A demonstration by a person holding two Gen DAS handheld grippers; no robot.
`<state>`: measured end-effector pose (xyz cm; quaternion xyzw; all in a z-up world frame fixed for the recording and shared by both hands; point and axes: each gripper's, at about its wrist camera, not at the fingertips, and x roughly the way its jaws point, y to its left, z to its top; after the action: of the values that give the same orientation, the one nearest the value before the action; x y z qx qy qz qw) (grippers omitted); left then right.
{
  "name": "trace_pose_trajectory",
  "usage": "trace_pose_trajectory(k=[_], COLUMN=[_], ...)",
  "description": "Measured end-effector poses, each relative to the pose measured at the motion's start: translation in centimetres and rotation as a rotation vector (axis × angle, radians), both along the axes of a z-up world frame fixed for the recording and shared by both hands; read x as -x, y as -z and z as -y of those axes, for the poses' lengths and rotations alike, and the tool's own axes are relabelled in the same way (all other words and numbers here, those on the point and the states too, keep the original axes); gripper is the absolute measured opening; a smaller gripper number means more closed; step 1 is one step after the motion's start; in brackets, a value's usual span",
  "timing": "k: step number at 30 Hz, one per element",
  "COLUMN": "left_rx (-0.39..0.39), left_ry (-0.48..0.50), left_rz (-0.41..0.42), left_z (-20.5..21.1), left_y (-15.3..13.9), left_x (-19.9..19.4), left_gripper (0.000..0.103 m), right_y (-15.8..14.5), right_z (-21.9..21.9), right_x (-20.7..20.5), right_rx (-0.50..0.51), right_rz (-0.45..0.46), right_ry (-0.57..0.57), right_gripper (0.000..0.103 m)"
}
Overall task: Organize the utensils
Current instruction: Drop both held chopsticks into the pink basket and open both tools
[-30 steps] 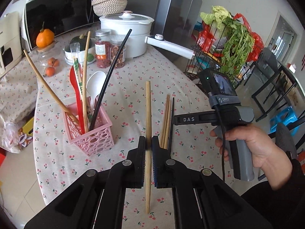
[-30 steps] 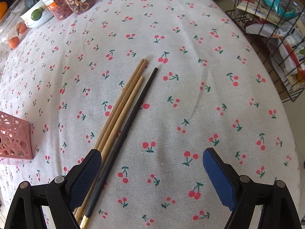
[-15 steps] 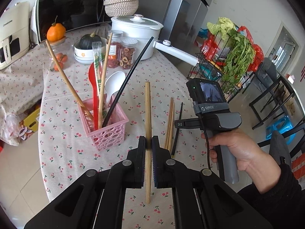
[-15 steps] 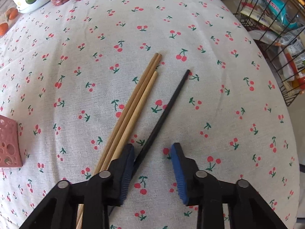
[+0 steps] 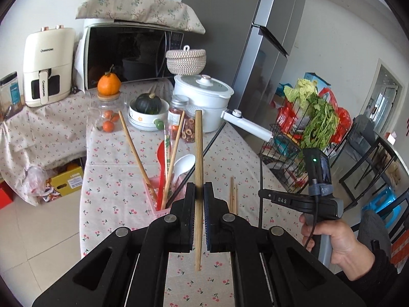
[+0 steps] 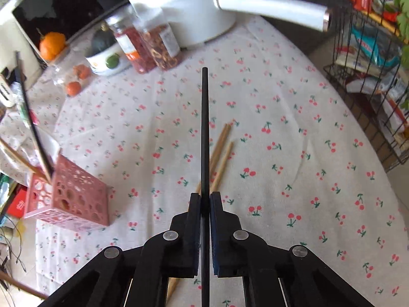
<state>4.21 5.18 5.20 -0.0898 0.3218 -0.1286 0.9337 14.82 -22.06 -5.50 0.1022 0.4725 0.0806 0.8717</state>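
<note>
My left claw is clamped on a wooden chopstick. Its long axis runs straight along the claw's two fingers: the far end points up and away toward the white pot, the near end sticks out below the pads above the cherry-print cloth of the worktop. Just beyond and left of it sits the pink basket, with wooden chopsticks, a black one, a red utensil and a white spoon leaning in it at different angles.

My right claw is pressed together on a black chopstick, which likewise lies along the fingers, its tip aimed at the jars and pot at the far edge. It is lifted clear of the cloth. Under it, three wooden chopsticks lie flat on the worktop, slanting up to the right, close together. The pink basket stands well to the left.

Readable writing: "DAS" on the right handle in my hand, and a brand name on the cream appliance that looks like "CHANGHONG". The jar labels are too blurred to read.
</note>
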Motion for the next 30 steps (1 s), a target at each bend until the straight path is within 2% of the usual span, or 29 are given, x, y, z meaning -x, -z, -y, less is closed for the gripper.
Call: trace_pose_trajectory(k=[8,15,23,30], left_rx=[0.067,0.044,-0.022,-0.049], left_ry=[-0.115,-0.187,-0.244,-0.241], left_rz=[0.158,0.251,0.261,0.152], left_z=[-2.2,-2.5,-2.4,-2.1], left_y=[-3.0,-3.6,-1.4,2.4], left_x=[0.5,-0.7,-3.4,-7.1], left_gripper=[0.006,0.006,0.006,0.006], right_y=[-6.7,-9.6,-10.9,-11.9], right_z=[-0.7,-1.7,-3.1,-3.7], right_x=[4.0,4.8,5.1,5.5], right_rx=[-0.053,-0.109,-0.129,-0.159], right_rz=[0.240,0.326,0.338,0.361], right_ry=[-0.061,-0.101,-0.142,-0.165], right_gripper=[0.005,0.005,0.005,0.005])
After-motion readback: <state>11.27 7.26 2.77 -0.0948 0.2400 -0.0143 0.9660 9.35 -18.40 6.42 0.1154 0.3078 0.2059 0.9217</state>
